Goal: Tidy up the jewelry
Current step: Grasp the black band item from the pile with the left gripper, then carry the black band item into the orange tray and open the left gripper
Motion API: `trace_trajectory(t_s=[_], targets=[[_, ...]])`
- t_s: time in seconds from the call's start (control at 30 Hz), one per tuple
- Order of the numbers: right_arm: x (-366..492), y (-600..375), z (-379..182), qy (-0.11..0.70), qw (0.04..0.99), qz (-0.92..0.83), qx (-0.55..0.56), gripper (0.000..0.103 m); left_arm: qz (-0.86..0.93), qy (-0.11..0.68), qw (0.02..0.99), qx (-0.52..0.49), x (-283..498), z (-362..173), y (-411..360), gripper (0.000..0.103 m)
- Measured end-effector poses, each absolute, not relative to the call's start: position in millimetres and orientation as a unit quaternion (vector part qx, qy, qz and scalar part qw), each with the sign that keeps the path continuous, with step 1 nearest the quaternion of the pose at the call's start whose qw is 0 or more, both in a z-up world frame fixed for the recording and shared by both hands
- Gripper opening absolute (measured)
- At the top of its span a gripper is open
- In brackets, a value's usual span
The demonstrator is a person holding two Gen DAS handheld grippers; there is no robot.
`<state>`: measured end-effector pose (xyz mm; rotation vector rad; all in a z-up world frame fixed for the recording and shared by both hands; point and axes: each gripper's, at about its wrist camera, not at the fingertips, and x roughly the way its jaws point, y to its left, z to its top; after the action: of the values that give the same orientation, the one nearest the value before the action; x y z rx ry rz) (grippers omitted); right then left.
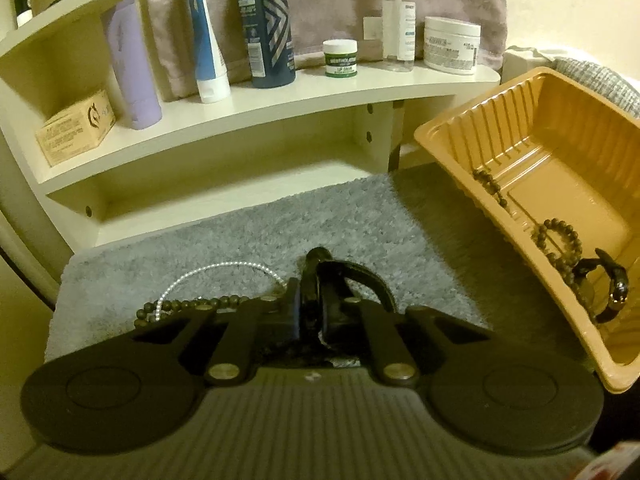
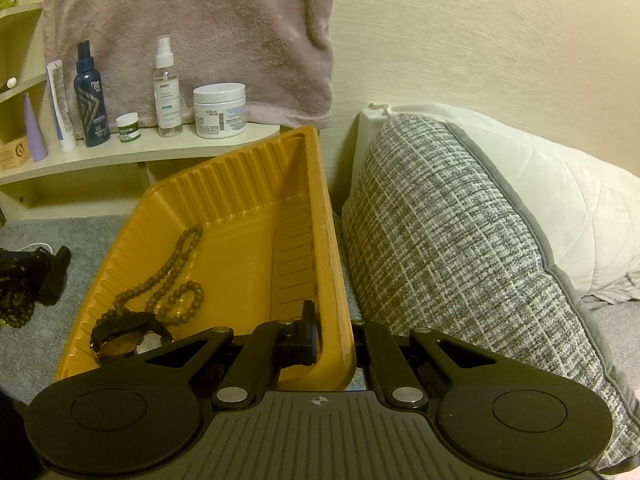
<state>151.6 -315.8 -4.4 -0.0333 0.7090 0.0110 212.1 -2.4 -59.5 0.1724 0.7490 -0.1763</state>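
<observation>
Left wrist view: the left gripper (image 1: pixel 310 300) has its jaws drawn in tight on a black strap (image 1: pixel 360 276), apparently a watch band, pinched just above the grey mat (image 1: pixel 240 232). Left of the gripper and touching its left finger, a white pearl strand (image 1: pixel 212 270) arcs over the mat, and a dark bead strand (image 1: pixel 192 305) lies across the pearl strand's lower end. To the right of the gripper the orange tray (image 1: pixel 472 128) stands tipped, one edge raised. Inside it are three things: one bead strand (image 1: pixel 490 186) along the left wall, one bead bracelet (image 1: pixel 558 238) lower down, and one black watch (image 1: pixel 612 286) against the bracelet. Behind the tray's left corner a shelf (image 1: pixel 280 100) carries seven toiletry items and one small box.

Right wrist view: the right gripper (image 2: pixel 334 332) is clamped on the near right rim of the orange tray (image 2: pixel 332 260), one finger inside and one outside, holding the tray tilted. In the tray lie a long looped run of brown beads (image 2: pixel 172 276), which may be two pieces, and one watch (image 2: pixel 132 338) in the near left corner. Right of the tray stands one checked grey cushion (image 2: pixel 460 240), with one white pillow (image 2: pixel 560 200) behind it. Left of the tray, the other gripper is a dark shape over the mat.
</observation>
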Motion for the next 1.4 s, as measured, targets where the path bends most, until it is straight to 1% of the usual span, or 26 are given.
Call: trace_trajectory(t_s=[0.8, 1.4], targets=[[151, -315, -4, 0.346, 0.938, 0.005, -0.017, 0.004, -0.109, 0.326, 0.935, 0.091, 209, -24, -18, 0.008], [151, -315, -4, 0.345, 0.939, 0.006, -0.017, 0.004, -0.200, 0.303, 0.926, 0.102, 206, -3, -86, 0.008]])
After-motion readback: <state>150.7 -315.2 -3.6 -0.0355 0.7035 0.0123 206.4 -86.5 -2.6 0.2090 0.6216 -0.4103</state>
